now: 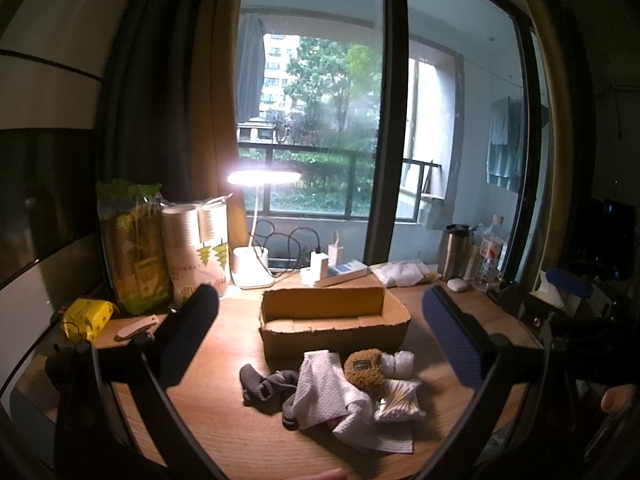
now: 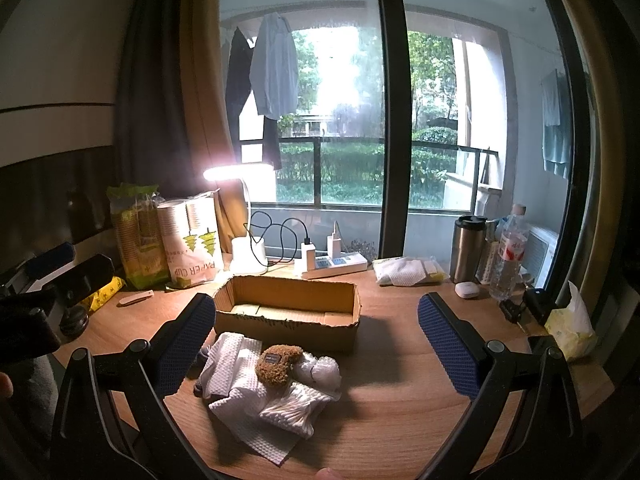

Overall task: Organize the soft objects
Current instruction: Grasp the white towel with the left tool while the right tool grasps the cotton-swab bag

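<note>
A heap of soft things lies on the wooden desk in front of an open cardboard box [image 1: 334, 322] [image 2: 286, 312]. The heap holds a white textured cloth [image 1: 320, 394] [image 2: 236, 384], a brown fuzzy pouch [image 1: 364, 368] [image 2: 278, 364], grey socks [image 1: 266, 384], a white roll [image 1: 396, 362] [image 2: 320, 372] and a bag of cotton swabs [image 1: 398, 402] [image 2: 294, 404]. My left gripper [image 1: 320, 336] is open and empty, above and before the heap. My right gripper [image 2: 316, 340] is open and empty, the heap below between its fingers. The left gripper also shows at the left edge of the right wrist view [image 2: 64, 272].
At the back stand a lit white desk lamp [image 1: 252, 264] [image 2: 248, 256], paper cup packs [image 1: 198, 252] [image 2: 192, 240], a power strip [image 1: 334, 272] [image 2: 332, 266], a steel tumbler [image 2: 468, 248], a water bottle [image 2: 508, 256] and a tissue pack [image 2: 572, 328]. A yellow packet [image 1: 86, 318] lies left.
</note>
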Motion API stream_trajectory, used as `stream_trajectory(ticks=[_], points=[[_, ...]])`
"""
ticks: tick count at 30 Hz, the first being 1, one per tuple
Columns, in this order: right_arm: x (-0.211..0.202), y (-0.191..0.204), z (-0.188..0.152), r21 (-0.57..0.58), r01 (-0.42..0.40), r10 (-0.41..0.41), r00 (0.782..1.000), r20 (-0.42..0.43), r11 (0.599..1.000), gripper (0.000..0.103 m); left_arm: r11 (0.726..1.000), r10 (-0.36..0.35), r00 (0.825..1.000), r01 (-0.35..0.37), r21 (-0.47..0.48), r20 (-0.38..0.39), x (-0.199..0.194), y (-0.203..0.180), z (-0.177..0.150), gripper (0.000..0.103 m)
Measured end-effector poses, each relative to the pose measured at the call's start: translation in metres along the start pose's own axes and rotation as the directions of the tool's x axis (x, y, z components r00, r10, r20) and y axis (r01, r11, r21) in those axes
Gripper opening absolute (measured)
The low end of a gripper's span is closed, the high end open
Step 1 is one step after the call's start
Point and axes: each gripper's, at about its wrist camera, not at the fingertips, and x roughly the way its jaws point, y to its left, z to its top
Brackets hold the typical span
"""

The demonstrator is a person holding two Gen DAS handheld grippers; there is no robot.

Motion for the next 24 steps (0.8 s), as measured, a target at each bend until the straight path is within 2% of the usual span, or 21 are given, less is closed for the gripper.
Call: stream_trajectory(ticks=[5, 12, 24], points=[[0.013, -0.005, -0.006, 0.007, 0.013, -0.013, 1.000, -0.028, 1.000, 0.103, 1.000, 0.009, 0.999, -0.009, 0.003, -0.052, 0.017, 0.002, -0.012, 0.103], [0.048, -0.013, -0.025, 0.020, 0.011, -0.008, 0.992, -0.123, 1.000, 0.103, 1.000, 0.016, 0.989, -0.015, 0.008, -0.146, 0.052, 0.004, -0.033, 0.103], [0.107, -0.008, -0.064, 0.022, -0.033, 0.038, 0.958, -0.283, 0.999, 0.103, 1.000, 0.006, 0.949, 0.003, 0.029, -0.315, 0.117, 0.000, -0.077, 0.102]])
